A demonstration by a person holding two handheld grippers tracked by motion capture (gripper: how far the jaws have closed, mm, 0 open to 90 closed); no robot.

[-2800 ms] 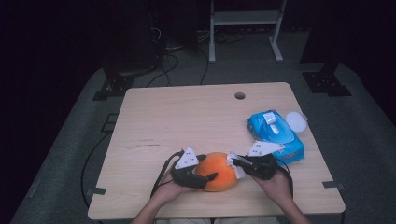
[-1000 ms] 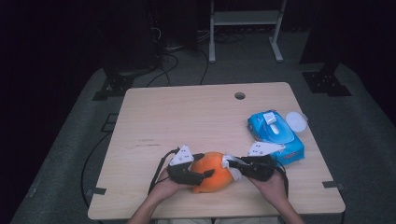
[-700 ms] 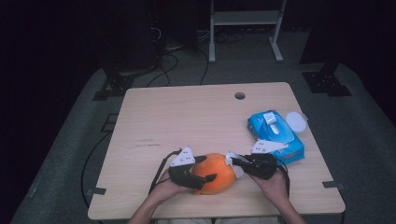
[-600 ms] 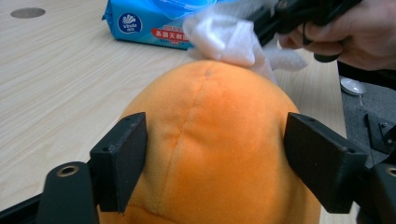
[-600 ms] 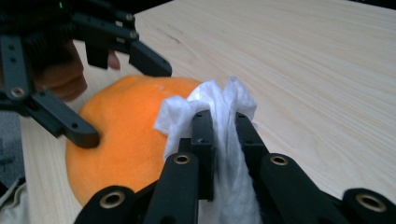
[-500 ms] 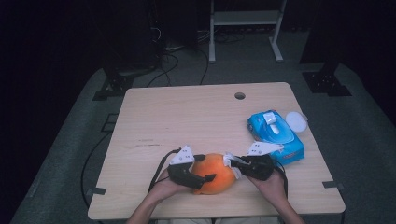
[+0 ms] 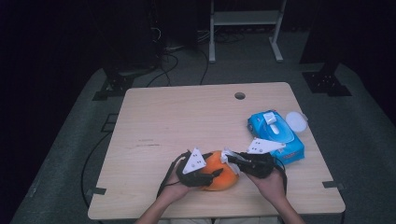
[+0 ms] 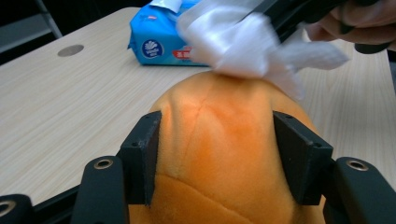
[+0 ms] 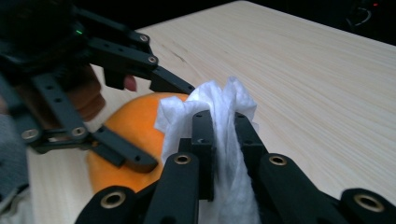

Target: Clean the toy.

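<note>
**Operator:** What is the step in hand, and what do the tongs hold?

**Technician:** Wiping. The left tongs have just been closing and now clamp the orange plush toy by its flanks; both pads press into the fabric. The toy rests on the counter near the front edge, between the two hands. The right tongs are fully closed on a bunched white wipe, which touches the top of the toy.

**Operator:** How should the step be carried out?

**Technician:** Judging from the frames: keep the left grip steady and low so that the soft body does not roll. Draw the wipe across the exposed crown in short strokes, with only the tissue touching the fabric, not the jaw tips. Work away from the left pads. To reach a fresh patch, re-grip and turn the toy rather than stretch over it.

**Operator:** What lies nearby?

**Technician:** A blue wipes pack lies just beyond the right hand, its flap raised. A small white round lid or dish sits beside it; which of the two, I cannot tell. A cable port sits toward the far edge.

**Operator:** Any obstruction?

**Technician:** The left tongs cover both flanks, so those areas are out of reach for now. The right tongs work close to the pack; a wide backstroke could nudge it.
</note>
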